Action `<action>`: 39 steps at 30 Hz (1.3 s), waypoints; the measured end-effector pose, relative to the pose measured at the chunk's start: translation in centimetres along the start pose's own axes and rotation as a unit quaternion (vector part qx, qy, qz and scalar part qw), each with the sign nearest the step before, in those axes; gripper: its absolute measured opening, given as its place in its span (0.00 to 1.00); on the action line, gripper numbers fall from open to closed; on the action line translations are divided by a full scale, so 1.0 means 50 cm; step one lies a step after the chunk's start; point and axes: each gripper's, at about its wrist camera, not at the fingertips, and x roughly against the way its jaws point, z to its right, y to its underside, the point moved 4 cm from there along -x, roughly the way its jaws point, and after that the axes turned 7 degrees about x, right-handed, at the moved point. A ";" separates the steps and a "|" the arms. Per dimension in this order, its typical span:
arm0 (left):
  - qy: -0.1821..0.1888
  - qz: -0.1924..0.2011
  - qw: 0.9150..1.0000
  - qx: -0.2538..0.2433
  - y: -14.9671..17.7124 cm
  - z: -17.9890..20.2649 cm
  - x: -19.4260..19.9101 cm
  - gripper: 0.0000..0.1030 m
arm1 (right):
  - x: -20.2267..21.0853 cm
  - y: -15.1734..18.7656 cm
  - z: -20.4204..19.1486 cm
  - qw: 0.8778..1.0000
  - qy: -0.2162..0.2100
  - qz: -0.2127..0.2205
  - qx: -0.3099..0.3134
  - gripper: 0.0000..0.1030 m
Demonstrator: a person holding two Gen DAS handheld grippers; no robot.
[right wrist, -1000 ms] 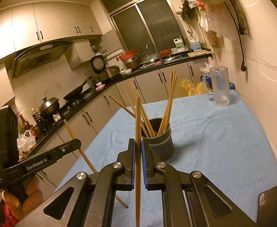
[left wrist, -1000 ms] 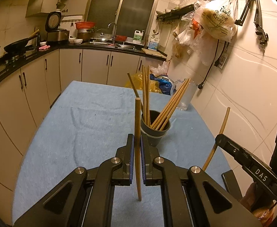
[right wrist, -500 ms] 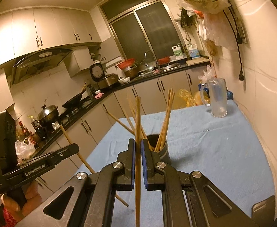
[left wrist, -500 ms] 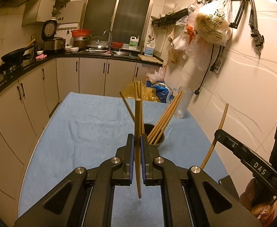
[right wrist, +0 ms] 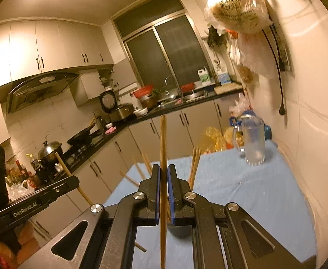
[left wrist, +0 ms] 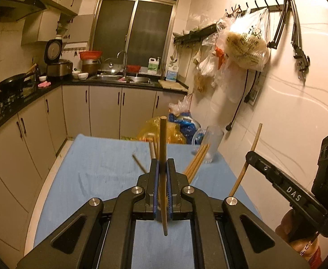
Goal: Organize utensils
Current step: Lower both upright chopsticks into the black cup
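Note:
My left gripper (left wrist: 161,164) is shut on a wooden chopstick (left wrist: 163,139) that stands upright between its blue pads. My right gripper (right wrist: 163,168) is shut on a second upright chopstick (right wrist: 163,139). Each gripper also shows in the other's view: the right gripper (left wrist: 250,156) with its slanted stick at the right, the left gripper (right wrist: 74,180) at the left. Beyond both sets of fingers, several chopsticks (left wrist: 196,162) (right wrist: 194,165) fan out of a dark cup. The cup itself is almost wholly hidden behind the fingers.
A blue cloth (left wrist: 92,174) (right wrist: 253,201) covers the table. A clear glass mug (left wrist: 211,145) (right wrist: 252,141) stands at the far right corner by the tiled wall. Plastic bags lie beyond the table's far edge. Cabinets and a counter run along the left.
Both grippers have risen with their chopsticks. The cup, in plain sight before, has sunk behind the fingers in both views; only the tips of its chopsticks still show.

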 end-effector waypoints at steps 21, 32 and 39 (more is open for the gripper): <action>0.012 -0.015 0.999 0.038 -0.014 -0.035 -0.199 0.06 | -0.185 -0.023 0.061 0.998 0.054 0.011 -0.018 0.07; 0.004 -0.045 0.999 0.023 0.052 -0.062 -0.259 0.06 | -0.218 0.062 0.090 0.998 0.051 -0.030 -0.034 0.07; -0.005 -0.048 0.999 -0.006 0.084 -0.055 -0.272 0.06 | -0.237 0.094 0.102 0.996 0.048 -0.056 -0.041 0.07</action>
